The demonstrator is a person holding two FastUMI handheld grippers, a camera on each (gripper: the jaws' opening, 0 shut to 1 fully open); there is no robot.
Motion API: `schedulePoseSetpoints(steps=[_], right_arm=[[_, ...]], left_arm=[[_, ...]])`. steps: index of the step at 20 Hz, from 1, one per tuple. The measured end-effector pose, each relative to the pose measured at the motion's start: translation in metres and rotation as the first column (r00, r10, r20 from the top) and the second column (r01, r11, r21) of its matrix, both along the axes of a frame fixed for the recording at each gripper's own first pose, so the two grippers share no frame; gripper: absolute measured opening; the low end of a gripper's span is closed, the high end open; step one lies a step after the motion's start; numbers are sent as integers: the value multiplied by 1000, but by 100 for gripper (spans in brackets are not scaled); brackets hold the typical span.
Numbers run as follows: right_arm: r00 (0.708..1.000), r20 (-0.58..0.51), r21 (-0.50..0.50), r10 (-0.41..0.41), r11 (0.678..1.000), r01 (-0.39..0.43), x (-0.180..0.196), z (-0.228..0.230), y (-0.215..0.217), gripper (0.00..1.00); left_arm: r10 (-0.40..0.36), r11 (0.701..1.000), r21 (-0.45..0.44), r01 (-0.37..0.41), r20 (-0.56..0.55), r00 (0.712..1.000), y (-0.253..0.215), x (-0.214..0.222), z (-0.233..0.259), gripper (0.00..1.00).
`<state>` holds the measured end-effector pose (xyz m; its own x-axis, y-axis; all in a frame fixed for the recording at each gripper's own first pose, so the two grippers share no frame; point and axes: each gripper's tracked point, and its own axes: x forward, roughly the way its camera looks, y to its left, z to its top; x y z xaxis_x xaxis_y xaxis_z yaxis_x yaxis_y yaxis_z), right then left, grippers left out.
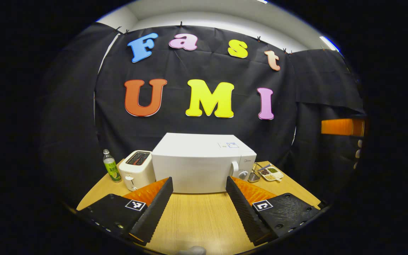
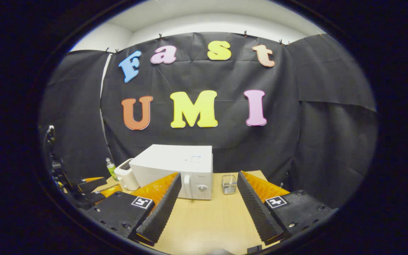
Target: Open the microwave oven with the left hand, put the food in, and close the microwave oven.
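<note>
Nearest in the left gripper view, the left gripper [image 1: 198, 202] hovers over a wooden table [image 1: 197, 219] with fingers spread apart and empty; the right gripper [image 2: 207, 202] is likewise spread wide in its own view. Beyond stands the closed white microwave oven [image 1: 197, 164], a white toaster [image 1: 136, 170] touching its left side and a green-labelled bottle [image 1: 112, 166] further left. Right of the microwave sit a wire holder [image 1: 254, 174] and a divided food tray [image 1: 272, 173].

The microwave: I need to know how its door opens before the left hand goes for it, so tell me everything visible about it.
The microwave is a white box with a smooth, matte-looking shell, standing upright toward the back of the wooden table. Its door is shut. A vertical white handle runs beside a round knob at its right end. A small sticker sits on top. The toaster stands close at its left, a wire basket at its right. Neither gripper touches it.
</note>
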<state>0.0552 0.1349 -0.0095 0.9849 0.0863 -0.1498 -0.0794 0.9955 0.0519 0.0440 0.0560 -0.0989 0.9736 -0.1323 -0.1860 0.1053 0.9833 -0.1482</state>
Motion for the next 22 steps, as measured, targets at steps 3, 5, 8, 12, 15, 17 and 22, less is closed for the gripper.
schedulePoseSetpoints(steps=[3, 5, 8, 12, 15, 17, 22], right_arm=[[999, 28, 30, 47, 998, -48, 5, 9, 23, 92], [997, 33, 50, 69, 996, -70, 3, 12, 32, 100], [997, 57, 51, 55, 997, -58, 2, 25, 30, 100], [995, 93, 40, 23, 999, -27, -4, 41, 20, 92], [994, 109, 45, 8, 999, -12, -7, 47, 17, 100], [993, 114, 50, -6, 999, 0, -8, 47, 12, 100], [992, 122, 55, -27, 998, 20, -17, 50, 1, 100]], left_arm=[[26, 999, 21, -27, 63, 998, 22, -16, 37, 93], [52, 998, 36, -56, 105, 993, 33, -24, 57, 93], [53, 999, -3, -53, 143, 988, 32, -25, 79, 93], [55, 998, -9, -55, 163, 985, 34, -22, 93, 93], [48, 999, -1, -49, 179, 983, 33, -21, 101, 93], [43, 999, 3, -44, 186, 982, 31, -21, 104, 93], [36, 999, 8, -38, 187, 982, 26, -20, 111, 93]])
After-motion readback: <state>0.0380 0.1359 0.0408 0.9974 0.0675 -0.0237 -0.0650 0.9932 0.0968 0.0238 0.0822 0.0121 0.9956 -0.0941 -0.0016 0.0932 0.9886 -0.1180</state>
